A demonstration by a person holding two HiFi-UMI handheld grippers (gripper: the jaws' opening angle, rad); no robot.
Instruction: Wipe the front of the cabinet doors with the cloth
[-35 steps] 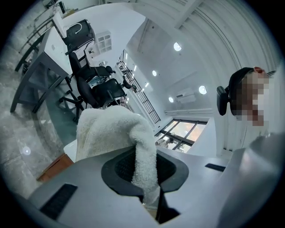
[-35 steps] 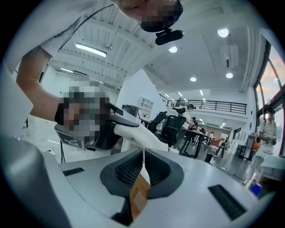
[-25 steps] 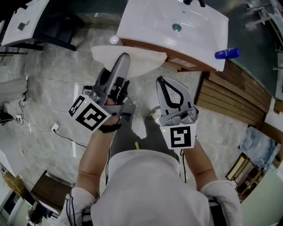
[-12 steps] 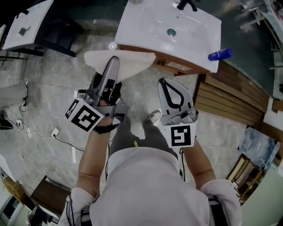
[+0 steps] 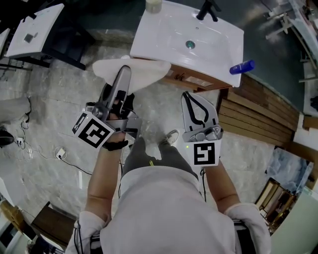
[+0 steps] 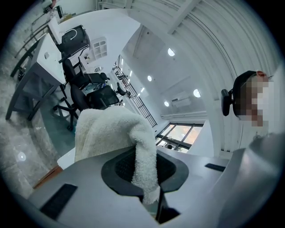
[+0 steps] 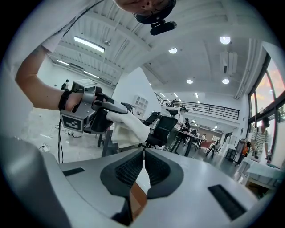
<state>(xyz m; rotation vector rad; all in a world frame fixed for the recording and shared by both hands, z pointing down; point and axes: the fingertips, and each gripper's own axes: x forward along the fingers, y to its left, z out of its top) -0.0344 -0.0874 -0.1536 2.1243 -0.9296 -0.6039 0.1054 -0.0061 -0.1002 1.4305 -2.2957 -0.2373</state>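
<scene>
Head view looks down on a white washbasin point(image 5: 164, 37) sitting on a wooden cabinet point(image 5: 196, 79), and everything here is placed from that basin. The white cloth point(image 5: 144, 74) is at the basin's front left corner, spread just under its rim. From above, I can't tell if it touches the cabinet front. The left gripper point(image 5: 124, 72) points up at that corner, and its jaws are clamped on the cloth. In the left gripper view a fold of terry hangs down between the dark pads and the rest bunches above them. The right gripper point(image 5: 186, 95) is in front of the basin's right half, near the cabinet but apart from it. Its tips aim at the basin and the jaws are closed down to a thin slit with nothing in them, as the right gripper view shows. A black tap point(image 5: 207, 9) is at the basin's back edge and the drain point(image 5: 189, 44) is in its bowl. A blue bottle point(image 5: 242, 67) lies at its right front corner. Wooden slats point(image 5: 253, 119) are on the floor to the right of the basin. The person's shoes point(image 5: 170, 136) are on the pale stone floor point(image 5: 59, 99) in front of it.
</scene>
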